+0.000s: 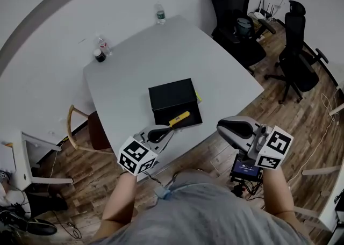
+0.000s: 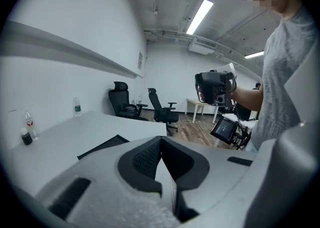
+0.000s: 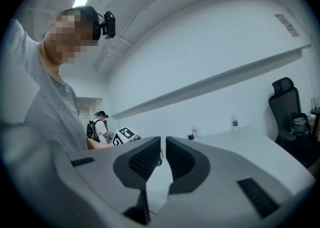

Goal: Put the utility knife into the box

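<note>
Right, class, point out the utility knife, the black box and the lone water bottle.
utility knife (image 1: 179, 118): head view, middle of its yellow handle.
black box (image 1: 171, 94): head view, its flat black surface.
water bottle (image 1: 160, 14): head view, its body.

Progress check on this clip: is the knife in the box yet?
Looks done: the yellow knife lies in the open black box on the table. Nothing in hand: the left gripper is shut and empty, the right gripper slightly apart and empty. Nothing obvious remains.
</note>
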Available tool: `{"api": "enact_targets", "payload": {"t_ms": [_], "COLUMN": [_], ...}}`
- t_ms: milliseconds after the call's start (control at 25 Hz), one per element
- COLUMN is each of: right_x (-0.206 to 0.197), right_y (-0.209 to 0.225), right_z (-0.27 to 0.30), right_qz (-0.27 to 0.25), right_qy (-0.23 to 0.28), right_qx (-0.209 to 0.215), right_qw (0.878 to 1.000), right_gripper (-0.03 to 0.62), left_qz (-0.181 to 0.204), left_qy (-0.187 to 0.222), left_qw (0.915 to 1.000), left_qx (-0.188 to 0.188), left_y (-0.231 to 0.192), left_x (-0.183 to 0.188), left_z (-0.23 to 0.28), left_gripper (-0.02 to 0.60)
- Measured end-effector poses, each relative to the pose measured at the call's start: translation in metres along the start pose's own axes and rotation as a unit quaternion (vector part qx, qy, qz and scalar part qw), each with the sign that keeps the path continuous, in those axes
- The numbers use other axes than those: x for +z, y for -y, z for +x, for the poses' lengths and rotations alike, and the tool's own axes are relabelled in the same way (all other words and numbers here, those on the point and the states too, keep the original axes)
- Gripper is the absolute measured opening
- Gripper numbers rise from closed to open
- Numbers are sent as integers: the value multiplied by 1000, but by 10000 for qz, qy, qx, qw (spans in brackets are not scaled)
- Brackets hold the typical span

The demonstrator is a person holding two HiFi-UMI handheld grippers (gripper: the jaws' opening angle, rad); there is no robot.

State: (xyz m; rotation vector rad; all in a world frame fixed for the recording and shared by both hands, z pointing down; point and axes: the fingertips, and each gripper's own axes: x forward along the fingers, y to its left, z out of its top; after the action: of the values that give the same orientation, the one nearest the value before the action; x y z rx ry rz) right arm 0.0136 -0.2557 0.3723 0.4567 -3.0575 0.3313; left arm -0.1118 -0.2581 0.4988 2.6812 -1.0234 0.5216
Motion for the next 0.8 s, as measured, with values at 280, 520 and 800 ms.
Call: {"api": "enact_targets", "payload": {"t_ms": [280, 520, 800], "right_x": [2, 1, 2], "right_y": [-10, -12, -11], "right_z": [4, 11, 17], "right_qz": [-48, -18, -15], "right_qy": [45, 99, 240], "right_qx": [72, 66, -95], "right_qw": [10000, 9999, 9997], "right_gripper": [46, 46, 46], "left_qz": [-23, 94, 151], "left_qy": [186, 218, 680], "left_qw": [9997, 9997, 9968], "left_qx": [-139, -114, -396], "left_y": [20, 20, 35], "left_x": [14, 19, 35], "left_z": [-7, -14, -35], "left_gripper": [17, 17, 17]}}
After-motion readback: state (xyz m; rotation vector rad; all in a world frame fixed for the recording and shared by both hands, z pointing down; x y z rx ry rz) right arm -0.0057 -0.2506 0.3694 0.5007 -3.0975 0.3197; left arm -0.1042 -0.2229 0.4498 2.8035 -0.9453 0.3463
